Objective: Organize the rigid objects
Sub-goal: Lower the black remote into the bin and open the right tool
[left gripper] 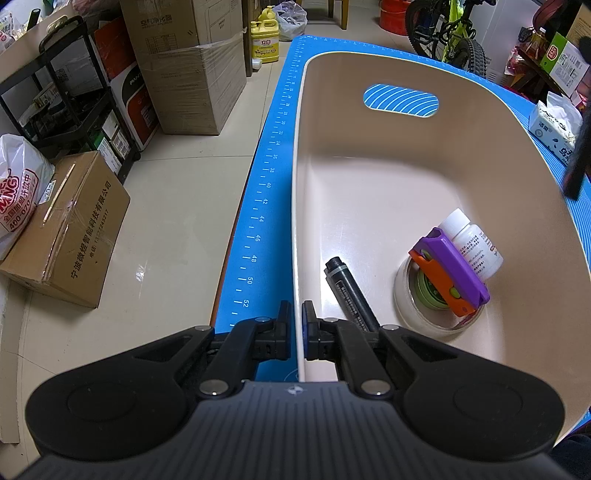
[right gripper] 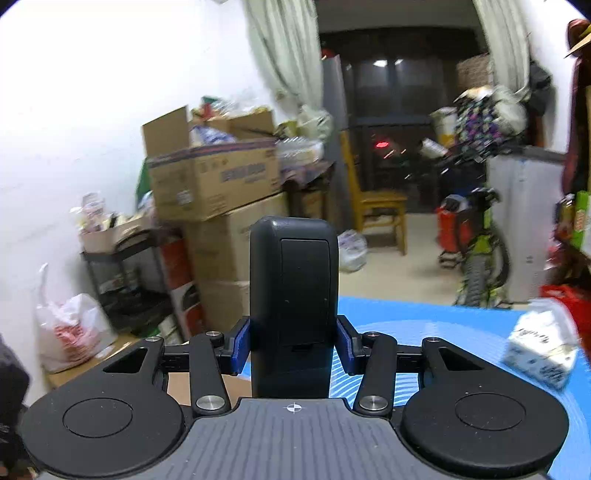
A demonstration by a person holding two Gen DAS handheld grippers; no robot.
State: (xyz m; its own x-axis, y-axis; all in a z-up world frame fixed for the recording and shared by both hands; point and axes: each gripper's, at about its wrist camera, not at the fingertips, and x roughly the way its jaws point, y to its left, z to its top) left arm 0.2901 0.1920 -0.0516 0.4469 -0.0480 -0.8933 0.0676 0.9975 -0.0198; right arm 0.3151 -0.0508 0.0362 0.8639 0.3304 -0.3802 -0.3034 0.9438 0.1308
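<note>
A beige plastic basket (left gripper: 369,177) stands on the blue mat (left gripper: 269,177). In it lie a black marker (left gripper: 351,291), a roll of clear tape (left gripper: 417,306), a purple and orange utility knife (left gripper: 450,269) across the tape, and a white pill bottle (left gripper: 472,243). My left gripper (left gripper: 295,317) is shut on the basket's near left rim. My right gripper (right gripper: 293,341) is shut on a black remote control (right gripper: 295,295), held upright and high above the mat. The remote's tip shows at the right edge of the left wrist view (left gripper: 578,162), over the basket's right side.
A tissue pack (left gripper: 554,129) lies on the mat right of the basket; it also shows in the right wrist view (right gripper: 543,350). Cardboard boxes (left gripper: 66,229), a black shelf rack (left gripper: 74,96) and a bicycle (left gripper: 447,33) stand on the floor around the table.
</note>
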